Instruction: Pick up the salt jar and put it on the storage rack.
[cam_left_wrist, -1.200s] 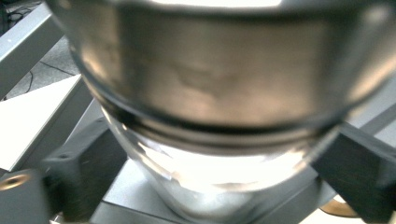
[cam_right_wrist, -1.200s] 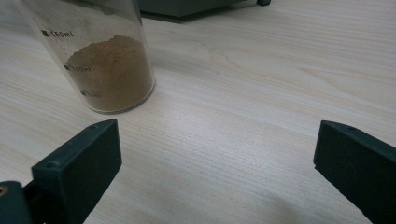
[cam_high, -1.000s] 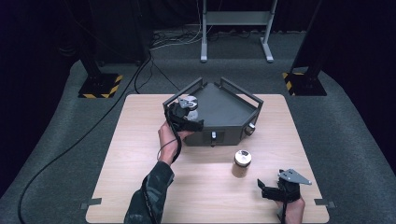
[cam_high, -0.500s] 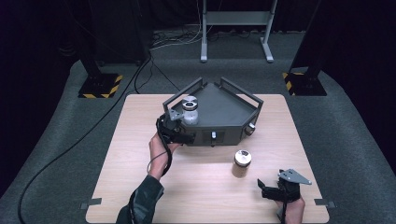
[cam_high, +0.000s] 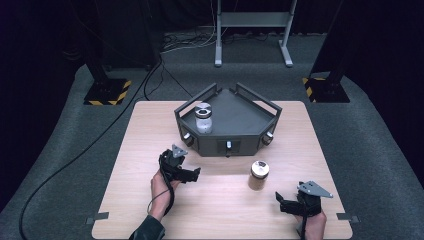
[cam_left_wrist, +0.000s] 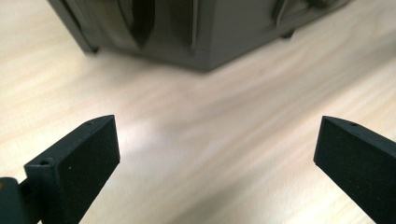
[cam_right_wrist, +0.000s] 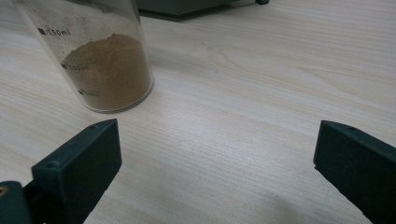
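On the table (cam_high: 130, 200), the left gripper (cam_high: 192, 174) hovers with its jaws wide apart and nothing between them, just off the near left corner of the dark tray (cam_high: 245, 112). A jar of white stuff (cam_high: 203, 118) stands upright inside the tray, at about one o'clock from that gripper. The right gripper (cam_high: 282, 202), jaws also spread and empty, sits near the table's front edge. A jar of brown powder (cam_high: 259, 175) stands on the wood at eleven o'clock from it, close but apart.
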